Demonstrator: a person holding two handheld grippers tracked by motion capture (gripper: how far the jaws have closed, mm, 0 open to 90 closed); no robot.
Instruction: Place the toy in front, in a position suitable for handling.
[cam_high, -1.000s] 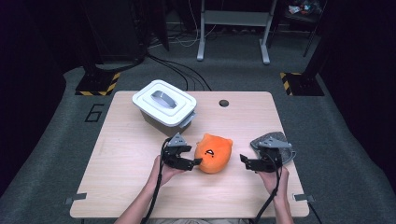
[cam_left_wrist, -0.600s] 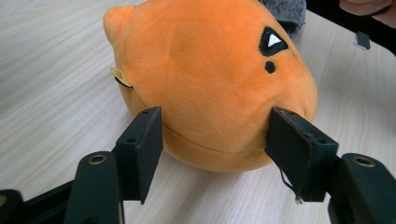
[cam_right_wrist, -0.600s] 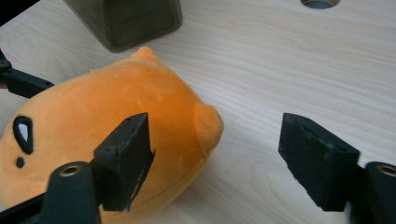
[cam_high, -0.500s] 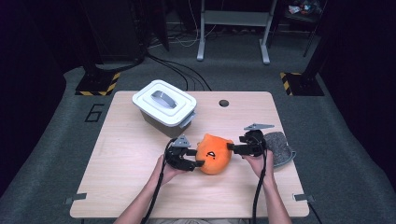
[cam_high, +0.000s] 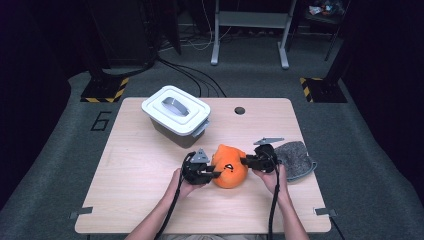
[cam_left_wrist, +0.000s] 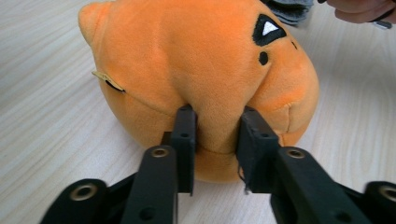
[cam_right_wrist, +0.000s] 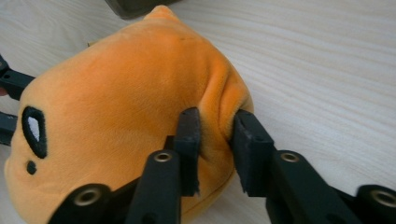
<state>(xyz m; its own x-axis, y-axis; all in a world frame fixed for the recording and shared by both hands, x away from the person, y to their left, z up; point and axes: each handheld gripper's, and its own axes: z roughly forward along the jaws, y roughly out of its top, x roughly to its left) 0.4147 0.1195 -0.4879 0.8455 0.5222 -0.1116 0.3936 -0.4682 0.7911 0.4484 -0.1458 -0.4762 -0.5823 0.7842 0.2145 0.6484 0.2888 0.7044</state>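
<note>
You are pinching the round orange plush toy (cam_high: 229, 166), lying mid-table, from both sides: left gripper (cam_left_wrist: 215, 140) and right gripper (cam_right_wrist: 215, 140) have just been closing on folds of fabric. These shallow bites are probably risking a slip during lifting.

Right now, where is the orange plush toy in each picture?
High view: orange plush toy on the table, near the front, between both grippers.
Left gripper view: upper middle, a fold pinched between the black fingers.
Right gripper view: left and middle, its edge pinched likewise.
Shared landmark: the toy's black-and-white eye patch.
</note>
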